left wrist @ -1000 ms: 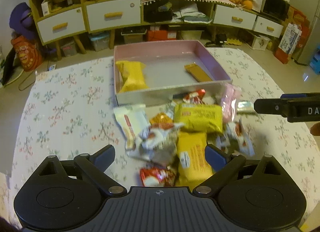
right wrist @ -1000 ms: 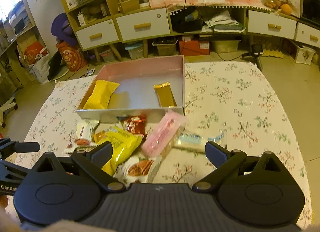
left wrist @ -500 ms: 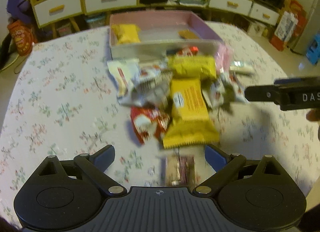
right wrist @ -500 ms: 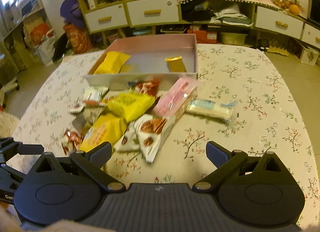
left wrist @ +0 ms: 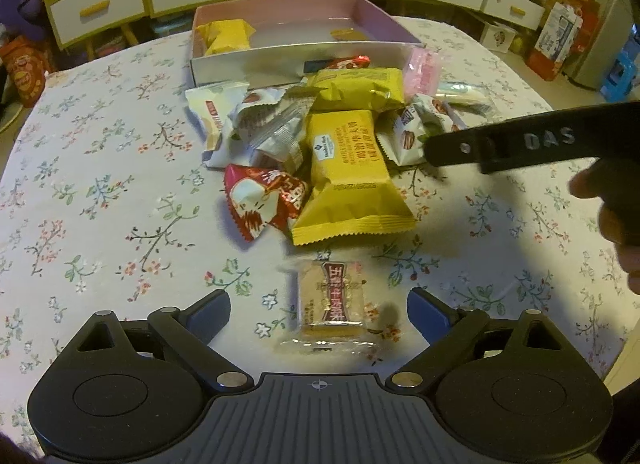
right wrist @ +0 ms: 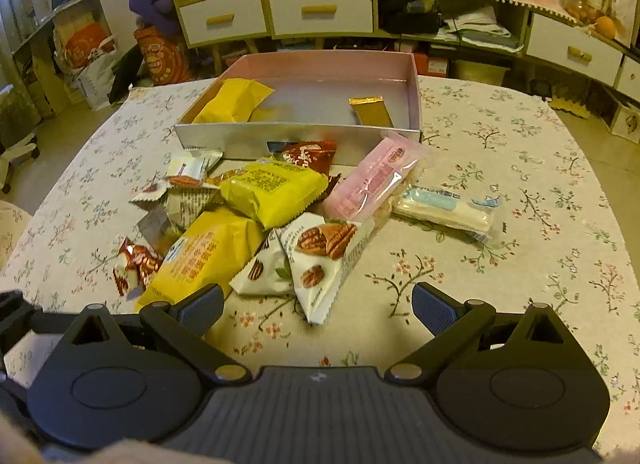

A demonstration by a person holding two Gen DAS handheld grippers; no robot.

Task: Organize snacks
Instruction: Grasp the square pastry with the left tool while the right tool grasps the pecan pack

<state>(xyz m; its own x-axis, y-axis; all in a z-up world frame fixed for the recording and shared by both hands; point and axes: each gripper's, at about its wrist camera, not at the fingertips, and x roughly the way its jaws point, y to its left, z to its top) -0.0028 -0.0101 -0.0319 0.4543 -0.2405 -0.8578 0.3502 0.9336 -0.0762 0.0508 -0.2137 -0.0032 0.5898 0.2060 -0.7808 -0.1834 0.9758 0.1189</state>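
Currently, entries run largest to smallest.
Table point(left wrist: 80, 168): floral cloth, under both tools.
Box point(right wrist: 296, 135): pink inside, silver wall; far ahead of both tools, behind the pile. Holds a yellow bag point(right wrist: 232, 102) and a gold bar point(right wrist: 370, 111).
Pile point(left wrist: 344, 144): loose snacks between box and tools, ahead of the left tool.
Left gripper point(left wrist: 320, 310): jaws spread wide, nothing held.
Right gripper point(right wrist: 318, 308): jaws spread wide, nothing held; seen in left view as a black bar point(left wrist: 520, 144) marked "DAS" over the pile's right edge.
Biscuit point(left wrist: 332, 300): clear-wrapped, lying alone on the cloth, right between the left fingers point(left wrist: 210, 312), just ahead of the tool body. Long axis runs away from the tool, so the jaws would close across its short sides. Left hand is clearly nearer.
Judgement: biscuit is the likely next pick; lower and close.
Writing: biscuit label in Chinese characters, unread; big yellow pack point(left wrist: 348, 172) has a small logo, too small to read.
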